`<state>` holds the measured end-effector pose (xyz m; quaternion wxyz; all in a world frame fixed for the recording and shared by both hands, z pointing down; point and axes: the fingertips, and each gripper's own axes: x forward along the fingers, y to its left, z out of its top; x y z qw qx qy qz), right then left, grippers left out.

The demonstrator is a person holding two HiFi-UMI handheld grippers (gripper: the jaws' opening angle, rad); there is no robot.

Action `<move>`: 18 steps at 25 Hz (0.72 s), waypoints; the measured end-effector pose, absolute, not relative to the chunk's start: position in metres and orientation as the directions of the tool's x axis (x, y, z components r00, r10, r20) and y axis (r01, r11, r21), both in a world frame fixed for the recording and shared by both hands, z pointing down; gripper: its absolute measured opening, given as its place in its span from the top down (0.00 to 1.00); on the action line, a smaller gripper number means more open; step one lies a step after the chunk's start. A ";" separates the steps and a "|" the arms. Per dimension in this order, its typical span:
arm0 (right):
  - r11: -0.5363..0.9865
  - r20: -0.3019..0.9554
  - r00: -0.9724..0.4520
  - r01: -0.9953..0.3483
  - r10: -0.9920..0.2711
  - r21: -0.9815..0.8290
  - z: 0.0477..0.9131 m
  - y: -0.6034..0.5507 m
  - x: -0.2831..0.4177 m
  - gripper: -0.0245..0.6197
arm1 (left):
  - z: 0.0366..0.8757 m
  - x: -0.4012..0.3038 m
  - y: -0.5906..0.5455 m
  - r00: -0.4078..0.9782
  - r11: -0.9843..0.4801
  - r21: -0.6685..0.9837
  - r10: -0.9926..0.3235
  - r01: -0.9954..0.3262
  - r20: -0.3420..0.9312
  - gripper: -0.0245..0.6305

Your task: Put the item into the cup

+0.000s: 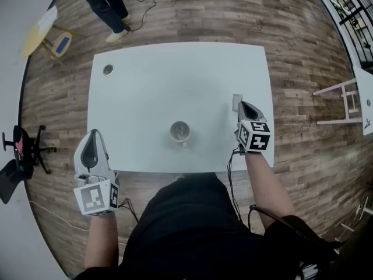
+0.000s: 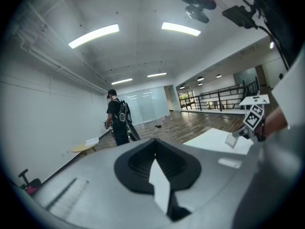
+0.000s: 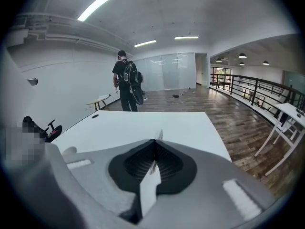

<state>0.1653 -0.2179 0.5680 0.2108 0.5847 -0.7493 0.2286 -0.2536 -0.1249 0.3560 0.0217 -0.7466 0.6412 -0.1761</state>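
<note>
A pale cup [image 1: 179, 132] stands upright near the front middle of the white table [image 1: 157, 80]. My right gripper [image 1: 243, 107] is to the cup's right, over the table's right side, shut on a small flat grey item [image 1: 236, 101]. In the right gripper view the item's thin edge [image 3: 160, 135] pokes up past the closed jaw tips [image 3: 155, 141]. The left gripper view shows the right gripper [image 2: 244, 133] holding the item [image 2: 232, 140] above the tabletop. My left gripper [image 1: 92, 140] hangs off the table's front left corner, jaws together and nothing in them [image 2: 153, 141].
A small round grommet [image 1: 108, 70] sits in the table's far left corner. A person [image 1: 108, 4] stands beyond the far left of the table, beside a small yellow table [image 1: 35, 37]. An office chair [image 1: 23, 150] is on the left, a white stool [image 1: 344, 101] on the right.
</note>
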 end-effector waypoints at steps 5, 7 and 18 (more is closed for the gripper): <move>0.205 0.555 -0.218 -0.975 -0.803 -0.088 0.553 -0.217 0.165 0.96 | 0.347 -0.252 -0.127 0.144 -0.192 -0.253 -0.970 -0.948 0.196 0.95; 0.209 0.543 -0.222 -0.974 -0.810 -0.086 0.546 -0.216 0.163 0.96 | 0.345 -0.251 -0.129 0.153 -0.198 -0.249 -0.970 -0.948 0.190 0.95; 0.263 0.461 -0.298 -0.955 -0.836 -0.140 0.494 -0.214 0.139 0.96 | 0.340 -0.221 -0.134 0.219 -0.241 -0.231 -0.968 -0.943 0.120 0.95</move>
